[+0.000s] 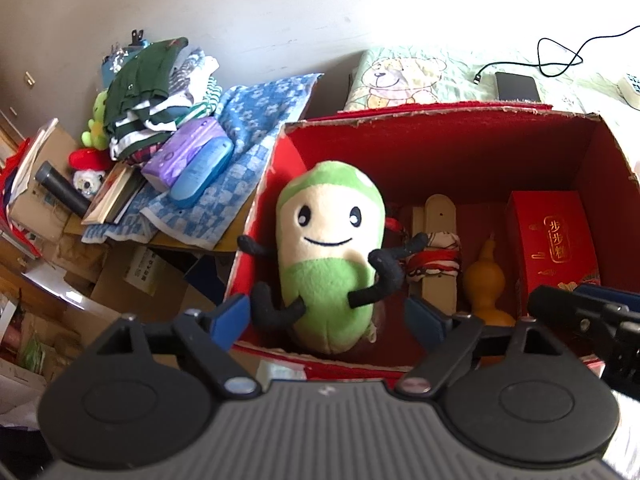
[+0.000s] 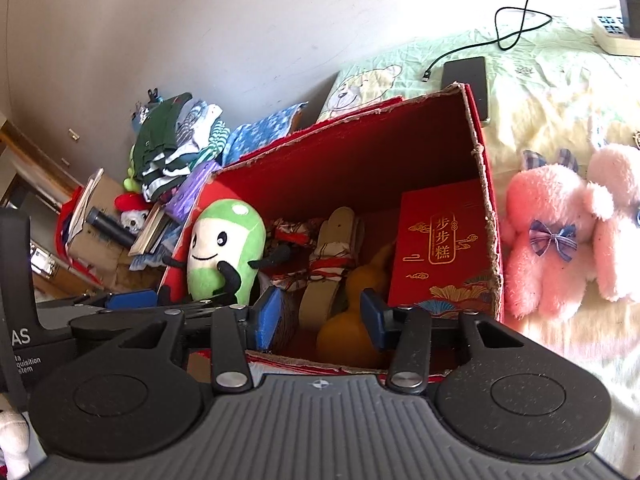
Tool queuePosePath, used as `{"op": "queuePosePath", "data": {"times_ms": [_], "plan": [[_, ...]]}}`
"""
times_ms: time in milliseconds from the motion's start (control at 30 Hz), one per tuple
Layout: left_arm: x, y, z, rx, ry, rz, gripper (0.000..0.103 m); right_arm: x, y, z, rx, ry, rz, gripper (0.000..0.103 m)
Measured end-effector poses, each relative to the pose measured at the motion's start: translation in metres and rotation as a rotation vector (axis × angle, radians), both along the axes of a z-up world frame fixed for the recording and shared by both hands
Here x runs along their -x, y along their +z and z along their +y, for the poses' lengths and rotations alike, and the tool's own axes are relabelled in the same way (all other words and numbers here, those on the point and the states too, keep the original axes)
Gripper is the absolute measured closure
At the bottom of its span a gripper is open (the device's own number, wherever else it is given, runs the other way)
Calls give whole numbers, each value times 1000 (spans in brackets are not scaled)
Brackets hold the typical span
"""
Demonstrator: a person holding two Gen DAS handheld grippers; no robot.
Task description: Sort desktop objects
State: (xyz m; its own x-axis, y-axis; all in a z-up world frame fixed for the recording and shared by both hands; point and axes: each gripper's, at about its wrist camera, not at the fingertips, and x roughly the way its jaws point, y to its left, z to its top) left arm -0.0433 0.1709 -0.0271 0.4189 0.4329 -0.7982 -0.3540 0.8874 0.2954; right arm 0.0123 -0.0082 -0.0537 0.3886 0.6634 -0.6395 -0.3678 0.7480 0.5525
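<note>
Inside, gold characters "步步糕" mark the red gift box [image 2: 440,248].

Each gripper has a ribbed grey body at the bottom of the frame, two round black discs at its lower corners, black link arms with silver rivets, and blue pads on the left gripper [image 1: 328,316] and right gripper [image 2: 320,310]

Gold characters 步步糕 printed on the red gift box [image 2: 440,248] inside the carton. Partly cut white lettering, "AS" and "quisition stem", on the black device [image 2: 20,340] at the left edge.
</note>
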Motion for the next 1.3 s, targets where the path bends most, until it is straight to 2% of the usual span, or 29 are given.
{"op": "queuePosePath", "data": {"times_ms": [100,367,567,900,1100,1300], "plan": [[1,1,-2,-3,11,-4,9,-1,0,0,3,11,7,57],[1,8,-3,30,-9,-15,9,1,6,3,32,8,-21,55],[-4,17,-6,45,-66,-36,7,6,17,4,65,-46,-82,55],[-12,11,-10,68,-179,-11,6,18,24,1,114,-179,-132,55],[-12,6,-19,87,-233,2,6,25,26,-12,106,-244,-138,55],[-11,10,-34,91,-241,0,6,27,29,-27,89,-265,-145,55]]}}
